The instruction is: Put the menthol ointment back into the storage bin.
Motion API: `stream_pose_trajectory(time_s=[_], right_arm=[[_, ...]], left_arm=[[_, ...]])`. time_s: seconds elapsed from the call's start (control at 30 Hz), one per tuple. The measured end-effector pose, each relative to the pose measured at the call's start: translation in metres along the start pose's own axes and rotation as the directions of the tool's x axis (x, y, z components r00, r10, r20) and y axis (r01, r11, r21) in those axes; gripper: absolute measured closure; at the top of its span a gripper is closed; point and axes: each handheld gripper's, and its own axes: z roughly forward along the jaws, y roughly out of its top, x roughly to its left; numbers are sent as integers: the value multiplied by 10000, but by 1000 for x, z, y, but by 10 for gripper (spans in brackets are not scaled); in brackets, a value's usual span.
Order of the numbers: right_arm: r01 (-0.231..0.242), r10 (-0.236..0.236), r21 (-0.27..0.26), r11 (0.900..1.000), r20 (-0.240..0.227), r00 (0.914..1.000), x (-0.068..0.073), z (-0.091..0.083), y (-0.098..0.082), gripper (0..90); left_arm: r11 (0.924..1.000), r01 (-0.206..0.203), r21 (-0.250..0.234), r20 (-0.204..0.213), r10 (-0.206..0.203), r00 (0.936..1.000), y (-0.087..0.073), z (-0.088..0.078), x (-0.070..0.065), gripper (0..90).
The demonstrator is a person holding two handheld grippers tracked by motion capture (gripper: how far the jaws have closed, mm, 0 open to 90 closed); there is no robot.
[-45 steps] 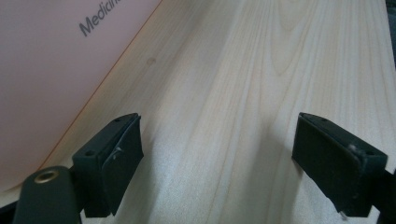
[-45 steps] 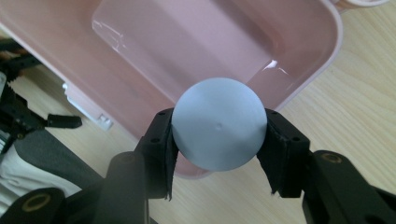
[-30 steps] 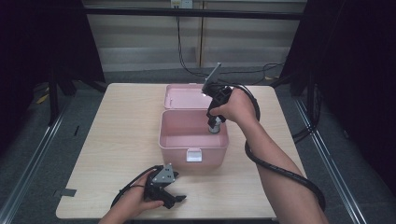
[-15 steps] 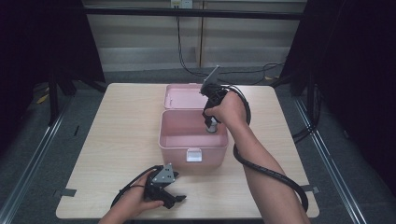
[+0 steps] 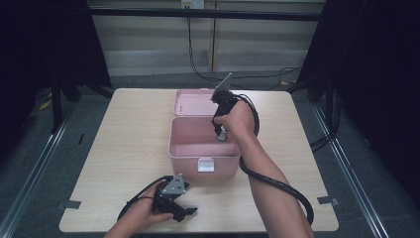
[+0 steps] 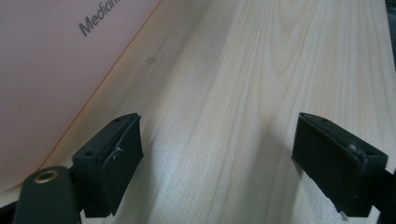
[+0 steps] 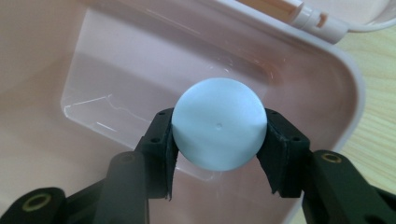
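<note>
An open pink box (image 5: 184,153) stands mid-table with its lid (image 5: 192,101) laid back behind it. My right gripper (image 5: 221,132) points down into the box's right side, shut on a pale blue round-topped container (image 7: 218,128); its jaws (image 7: 218,144) press on both sides of it over the box floor (image 7: 70,154). Near the front edge, my left gripper (image 5: 184,211) rests on the wooden table (image 5: 124,139). It stands open (image 6: 219,140) with only bare wood between the fingers and the box wall (image 6: 46,70) to its left.
A transparent inner tray (image 7: 140,84) lies in the box under the held container. The right gripper's black cable (image 5: 282,186) loops over the table's right part. Dark floor and metal rails (image 5: 34,168) surround the table.
The right gripper has sunk deeper into the pink box with the pale blue container in it. The left gripper has stayed where it was.
</note>
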Motion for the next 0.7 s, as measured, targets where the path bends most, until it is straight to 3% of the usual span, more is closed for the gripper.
stream_pose_trajectory(time_s=[0.7], right_arm=[[-893,899,-234,9957,271,9956,-1,23,9,505]], left_arm=[[10000,-18,-4,-10,18,10000,0,0,0,153]])
